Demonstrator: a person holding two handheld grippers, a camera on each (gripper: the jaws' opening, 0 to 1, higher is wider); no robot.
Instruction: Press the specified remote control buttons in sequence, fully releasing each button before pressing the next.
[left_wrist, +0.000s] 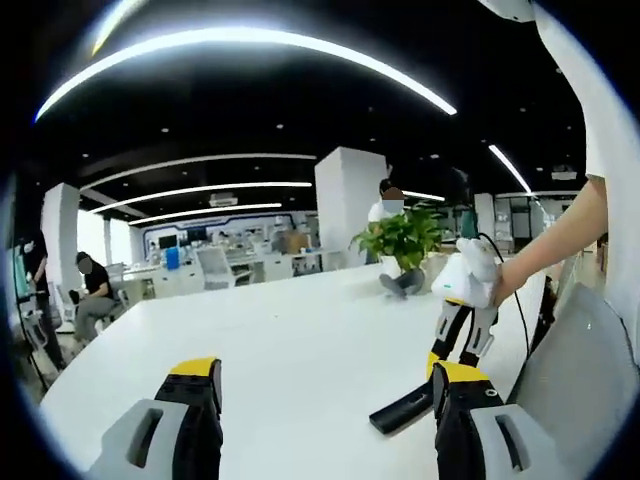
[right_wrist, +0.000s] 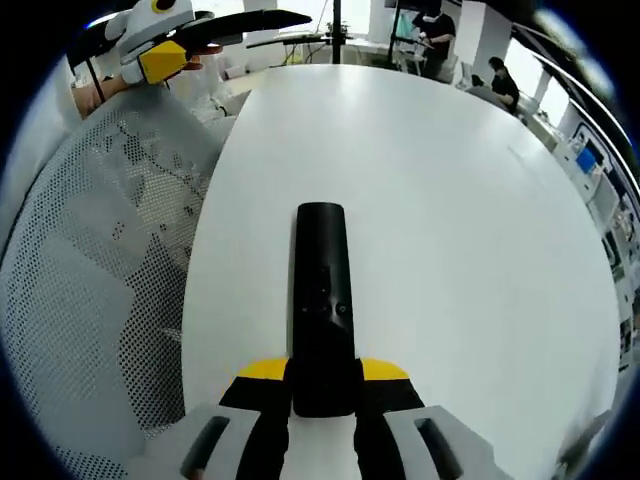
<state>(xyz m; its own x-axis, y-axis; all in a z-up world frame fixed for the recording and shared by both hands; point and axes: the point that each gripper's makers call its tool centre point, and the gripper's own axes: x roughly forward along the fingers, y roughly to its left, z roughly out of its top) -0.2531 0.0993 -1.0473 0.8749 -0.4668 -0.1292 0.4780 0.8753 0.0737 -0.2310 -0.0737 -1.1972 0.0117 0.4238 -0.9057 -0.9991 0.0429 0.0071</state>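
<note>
Open office — curved ceiling lights (left_wrist: 250, 40), white pillar (left_wrist: 350, 205), possibly desks behind.

surface: large white table (left_wrist: 300, 350), glossy, rounded edge | lying on it: black remote control (right_wrist: 322, 300), flat, lengthwise, near the edge by a mesh chair back (right_wrist: 100, 250) | far end: potted green plant (left_wrist: 400, 240) standing on the tabletop

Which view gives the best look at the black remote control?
The right gripper view: the remote control lies lengthwise on the white table, its near end between the right tongs. The left gripper view shows it edge-on, far smaller, under the right tongs.
</note>
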